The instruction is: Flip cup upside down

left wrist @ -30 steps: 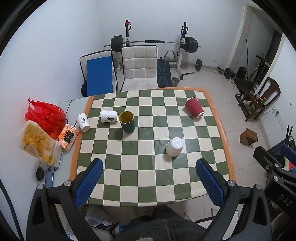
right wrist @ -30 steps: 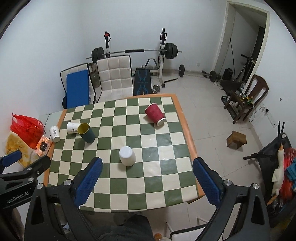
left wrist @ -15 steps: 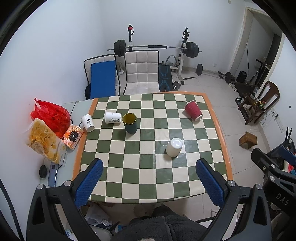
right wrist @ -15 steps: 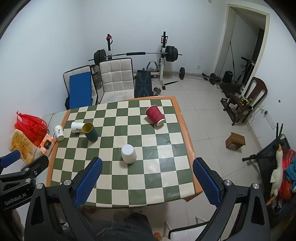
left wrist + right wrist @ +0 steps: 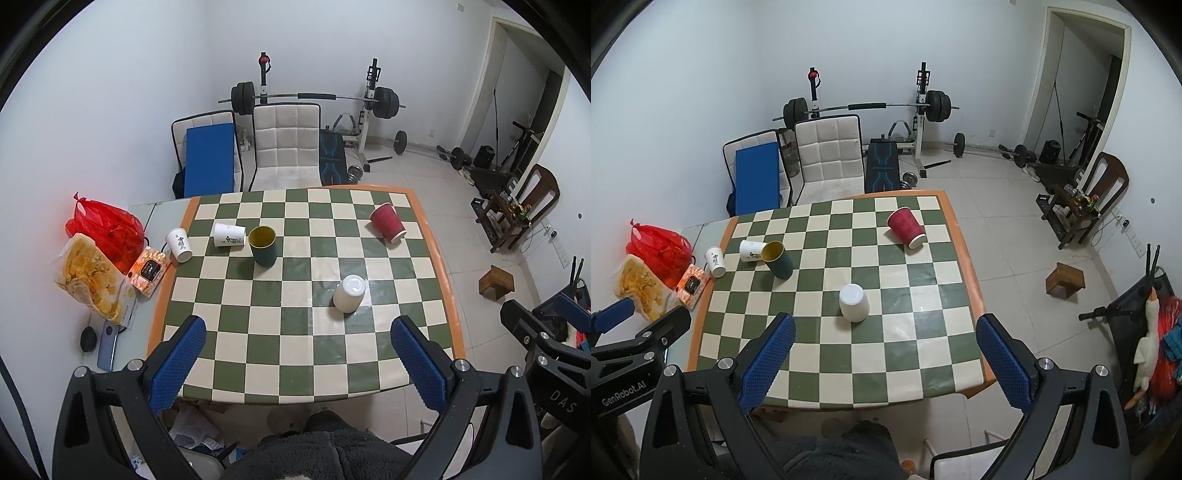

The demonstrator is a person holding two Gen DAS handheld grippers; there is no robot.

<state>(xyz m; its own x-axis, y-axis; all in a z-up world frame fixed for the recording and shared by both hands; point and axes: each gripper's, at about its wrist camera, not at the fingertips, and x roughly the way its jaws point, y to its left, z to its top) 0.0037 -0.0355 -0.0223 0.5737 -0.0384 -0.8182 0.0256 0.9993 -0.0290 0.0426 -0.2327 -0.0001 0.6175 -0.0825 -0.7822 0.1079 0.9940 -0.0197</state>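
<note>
Both grippers hang high above the checkered tabletop (image 5: 295, 354), well clear of everything on it. The left gripper (image 5: 297, 363) has its blue pads spread wide and holds nothing; the right gripper (image 5: 886, 360) is just as wide and also bare. The white cup (image 5: 853, 302) stands upside down near the tabletop's middle, base up. A green cup (image 5: 263, 245) stands upright farther back, mouth up, with a printed cup (image 5: 229, 235) lying on its side beside it. A red cup (image 5: 906, 229) lies tipped near the far right corner.

Both tongs (image 5: 297, 363) (image 5: 886, 360): black frames, blue textured pads (image 5: 177, 367), silver screws; dark fuzzy sleeve (image 5: 321, 454).
</note>
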